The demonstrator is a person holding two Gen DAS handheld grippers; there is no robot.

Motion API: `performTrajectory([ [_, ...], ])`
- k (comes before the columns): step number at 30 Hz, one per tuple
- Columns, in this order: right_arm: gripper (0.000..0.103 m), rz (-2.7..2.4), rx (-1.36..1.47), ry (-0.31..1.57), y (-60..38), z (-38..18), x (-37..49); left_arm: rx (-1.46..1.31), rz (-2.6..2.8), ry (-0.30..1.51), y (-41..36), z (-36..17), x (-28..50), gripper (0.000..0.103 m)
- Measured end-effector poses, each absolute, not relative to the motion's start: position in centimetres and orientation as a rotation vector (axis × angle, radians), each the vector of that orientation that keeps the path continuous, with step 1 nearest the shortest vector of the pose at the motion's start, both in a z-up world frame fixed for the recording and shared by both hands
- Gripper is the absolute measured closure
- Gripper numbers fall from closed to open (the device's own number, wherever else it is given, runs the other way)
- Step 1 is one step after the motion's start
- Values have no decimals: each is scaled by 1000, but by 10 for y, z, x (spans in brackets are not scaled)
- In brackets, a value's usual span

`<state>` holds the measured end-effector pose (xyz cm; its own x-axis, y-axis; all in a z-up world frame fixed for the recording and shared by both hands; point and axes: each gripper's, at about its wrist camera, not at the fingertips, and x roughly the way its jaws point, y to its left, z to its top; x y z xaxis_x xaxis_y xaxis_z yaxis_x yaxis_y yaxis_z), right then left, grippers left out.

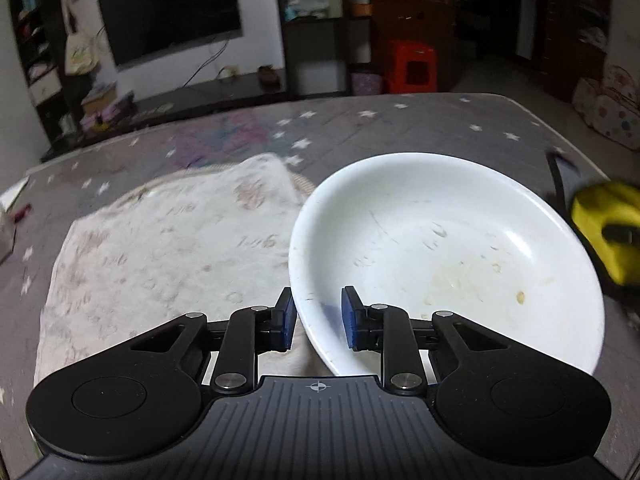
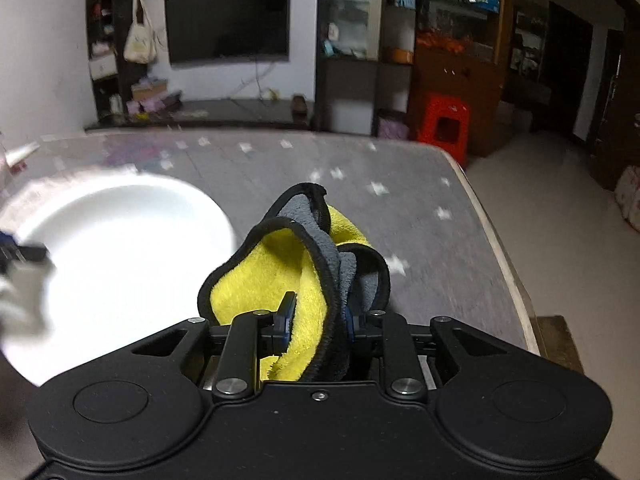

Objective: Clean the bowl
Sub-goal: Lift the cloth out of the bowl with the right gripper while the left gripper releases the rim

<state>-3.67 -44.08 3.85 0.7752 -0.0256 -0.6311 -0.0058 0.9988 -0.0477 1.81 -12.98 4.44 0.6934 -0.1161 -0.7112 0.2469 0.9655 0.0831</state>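
The left gripper (image 1: 316,318) has its jaws clamped on the near rim of the white bowl (image 1: 440,248), 1 pad inside and 1 outside, and the bowl tips up off the tabletop (image 1: 400,120). Dried food marks sit in the hollow just ahead of those jaws. The right gripper (image 2: 318,316) has its jaws closed on a bunched yellow and grey cloth (image 2: 296,264), with the bowl off to their left. To wipe well, I'd say press the cloth flat onto the stains and keep the rim grip firm so the bowl can't spin. The pale towel (image 1: 168,240) lies left of the left jaws. The tabletop's rounded edge runs close on the right, so room lies ahead and leftward.
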Motion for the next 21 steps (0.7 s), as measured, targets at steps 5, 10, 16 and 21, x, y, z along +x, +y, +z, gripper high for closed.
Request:
performTrajectory([
  [5,76,22,-102,679,-422,20,-33,221,-198,760,-132,37,13,71],
  [10,73,118,-165,660,-398,17,-36,235,-195,752,-131,37,10,66],
  [16,64,143,-114,655,-413,24,-42,213,-182,708,-123,43,2,47],
  [21,40,125,-99,611,-418,35,-56,204,-152,672,-115,43,-6,43],
])
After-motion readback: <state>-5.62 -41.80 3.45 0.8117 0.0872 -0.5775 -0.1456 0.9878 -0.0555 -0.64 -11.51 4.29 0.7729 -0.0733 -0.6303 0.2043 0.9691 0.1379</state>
